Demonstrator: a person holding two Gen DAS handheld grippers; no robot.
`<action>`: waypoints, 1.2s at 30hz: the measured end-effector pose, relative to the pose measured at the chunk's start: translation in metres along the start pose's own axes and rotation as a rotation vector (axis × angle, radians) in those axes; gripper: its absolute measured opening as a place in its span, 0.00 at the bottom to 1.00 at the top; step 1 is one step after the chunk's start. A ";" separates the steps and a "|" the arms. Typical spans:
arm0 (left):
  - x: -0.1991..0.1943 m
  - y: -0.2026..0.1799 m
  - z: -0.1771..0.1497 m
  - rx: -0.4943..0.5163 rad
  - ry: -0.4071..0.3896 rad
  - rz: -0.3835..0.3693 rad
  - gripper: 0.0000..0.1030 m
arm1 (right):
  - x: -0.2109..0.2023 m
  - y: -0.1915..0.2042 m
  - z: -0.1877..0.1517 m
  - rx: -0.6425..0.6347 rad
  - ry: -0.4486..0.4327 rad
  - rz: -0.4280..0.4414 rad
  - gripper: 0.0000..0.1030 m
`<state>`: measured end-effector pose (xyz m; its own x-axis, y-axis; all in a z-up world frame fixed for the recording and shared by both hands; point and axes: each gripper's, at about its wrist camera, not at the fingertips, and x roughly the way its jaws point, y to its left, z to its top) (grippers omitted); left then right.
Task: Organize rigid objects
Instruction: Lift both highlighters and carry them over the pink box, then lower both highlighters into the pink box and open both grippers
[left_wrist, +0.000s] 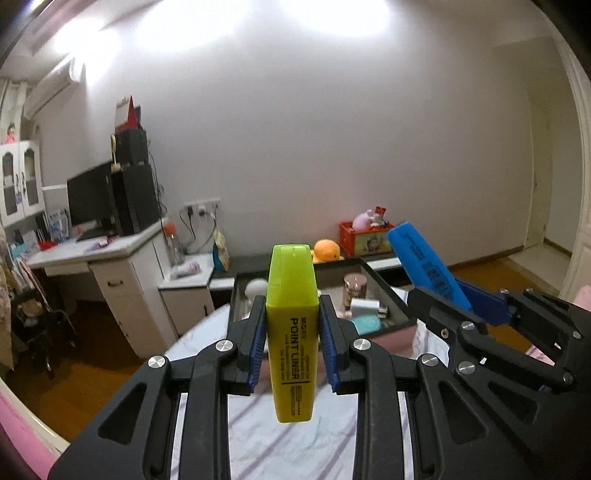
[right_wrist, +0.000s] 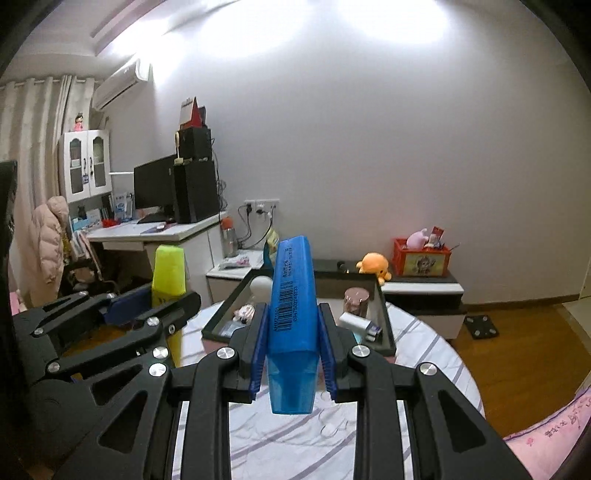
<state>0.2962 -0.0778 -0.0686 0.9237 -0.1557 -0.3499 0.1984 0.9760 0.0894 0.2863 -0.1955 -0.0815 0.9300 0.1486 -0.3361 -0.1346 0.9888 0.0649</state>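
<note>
Above the striped bed (left_wrist: 295, 443), my left hand-held gripper (left_wrist: 292, 347) pinches the yellow highlighter (left_wrist: 292, 332), my right hand-held gripper (right_wrist: 291, 347) the blue highlighter (right_wrist: 292, 314); I carry both level toward the black tray (right_wrist: 384, 325), lowering them clear of its rim.

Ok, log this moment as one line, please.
left gripper: shut on yellow highlighter | right gripper: shut on blue highlighter | both held above striped sheet | black tray ahead

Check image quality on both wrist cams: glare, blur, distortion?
Left wrist: ceiling glare blown out at top, fisheye bends the walls, desk side slightly smeared, yellow highlighter print sharp. Right wrist: same blown-out glare, dark vignette in the corners, barcode on the blue highlighter readable, background fairly crisp.
</note>
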 end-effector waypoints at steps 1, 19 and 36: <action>0.002 -0.001 0.004 0.006 -0.026 0.006 0.26 | 0.002 -0.001 0.002 0.001 -0.003 -0.006 0.26; 0.131 -0.007 0.009 0.092 -0.012 0.019 0.26 | 0.102 -0.029 0.016 -0.024 0.040 -0.062 0.26; 0.242 0.004 -0.019 0.130 0.186 0.053 0.29 | 0.218 -0.050 -0.009 -0.028 0.237 -0.031 0.26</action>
<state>0.5148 -0.1091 -0.1703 0.8601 -0.0628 -0.5062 0.2030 0.9525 0.2269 0.4926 -0.2126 -0.1669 0.8282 0.1146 -0.5485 -0.1200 0.9924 0.0262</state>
